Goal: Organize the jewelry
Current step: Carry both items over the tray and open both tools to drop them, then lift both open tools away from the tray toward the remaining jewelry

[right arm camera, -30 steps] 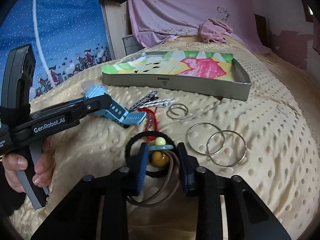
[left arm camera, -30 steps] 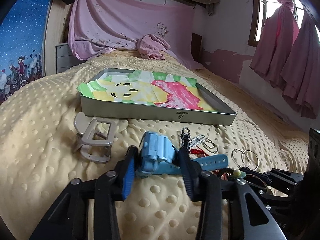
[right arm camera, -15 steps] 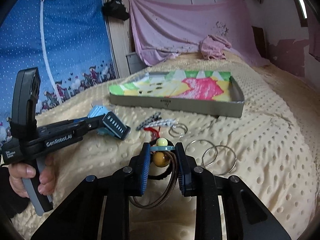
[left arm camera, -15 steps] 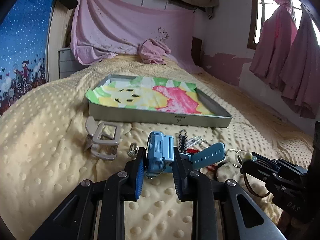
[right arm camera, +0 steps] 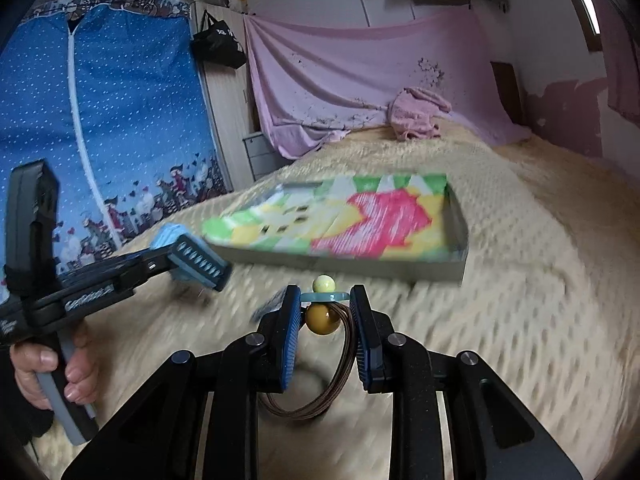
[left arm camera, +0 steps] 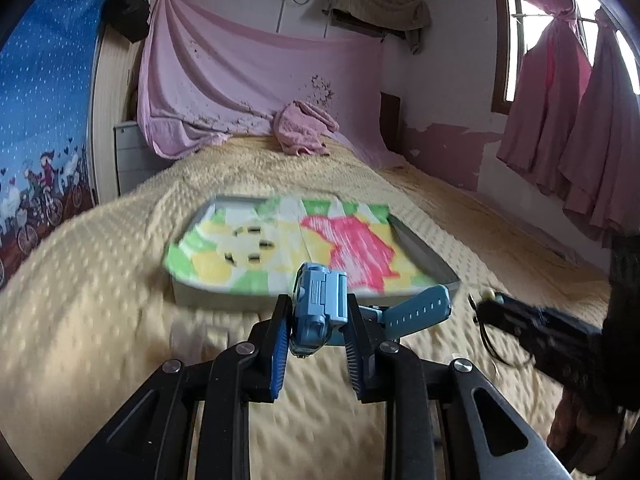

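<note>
My left gripper is shut on a light blue watch, raised above the bed; its strap sticks out to the right. In the right wrist view the same watch shows at the left, in the left gripper held by a hand. My right gripper is shut on a beaded hair tie with a mustard bead, a pale bead and a brown cord loop hanging below. A grey tray lined with a bright drawing lies ahead on the bed.
The bed carries a bumpy yellow blanket. A pink towel lies at the far end under a pink sheet on the wall. A blue patterned cloth hangs at the left, pink curtains at the right.
Both grippers have risen off the blanket with the watch and the hair tie. The left jaws closed on the watch. The other jewelry on the blanket has dropped out of view.
</note>
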`<state>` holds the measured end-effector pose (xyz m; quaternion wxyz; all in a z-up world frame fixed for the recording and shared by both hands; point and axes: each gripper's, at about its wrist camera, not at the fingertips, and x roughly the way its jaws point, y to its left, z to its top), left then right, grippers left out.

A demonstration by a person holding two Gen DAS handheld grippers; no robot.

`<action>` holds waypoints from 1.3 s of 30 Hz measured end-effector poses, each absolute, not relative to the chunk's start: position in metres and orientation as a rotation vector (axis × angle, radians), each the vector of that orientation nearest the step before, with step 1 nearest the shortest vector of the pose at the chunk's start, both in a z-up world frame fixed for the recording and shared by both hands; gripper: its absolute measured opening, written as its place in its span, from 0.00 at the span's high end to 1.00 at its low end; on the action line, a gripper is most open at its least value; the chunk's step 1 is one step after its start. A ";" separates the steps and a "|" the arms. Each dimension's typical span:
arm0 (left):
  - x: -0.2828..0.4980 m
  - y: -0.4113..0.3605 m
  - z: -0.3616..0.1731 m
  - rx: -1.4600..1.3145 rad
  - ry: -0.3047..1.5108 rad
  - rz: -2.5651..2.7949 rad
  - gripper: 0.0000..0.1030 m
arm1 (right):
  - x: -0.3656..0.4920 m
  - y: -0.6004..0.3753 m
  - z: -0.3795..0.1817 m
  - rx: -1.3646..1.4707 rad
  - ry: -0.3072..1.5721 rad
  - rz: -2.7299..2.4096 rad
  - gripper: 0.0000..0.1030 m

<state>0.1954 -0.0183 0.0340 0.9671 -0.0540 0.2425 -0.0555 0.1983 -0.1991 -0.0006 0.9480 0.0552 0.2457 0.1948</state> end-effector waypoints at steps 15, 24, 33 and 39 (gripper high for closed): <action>0.332 -0.005 0.002 -0.158 0.653 -0.064 0.77 | 0.373 -0.170 -0.033 0.148 0.713 0.373 0.78; 0.328 -0.011 -0.010 -0.159 0.680 -0.062 0.49 | 0.383 -0.167 -0.056 0.173 0.771 0.360 0.75; 0.279 -0.019 0.011 -0.132 0.538 -0.058 0.21 | 0.330 -0.200 -0.026 0.207 0.588 0.308 0.41; 0.232 -0.022 0.019 -0.151 0.441 -0.063 0.04 | 0.275 -0.214 -0.003 0.157 0.453 0.282 0.24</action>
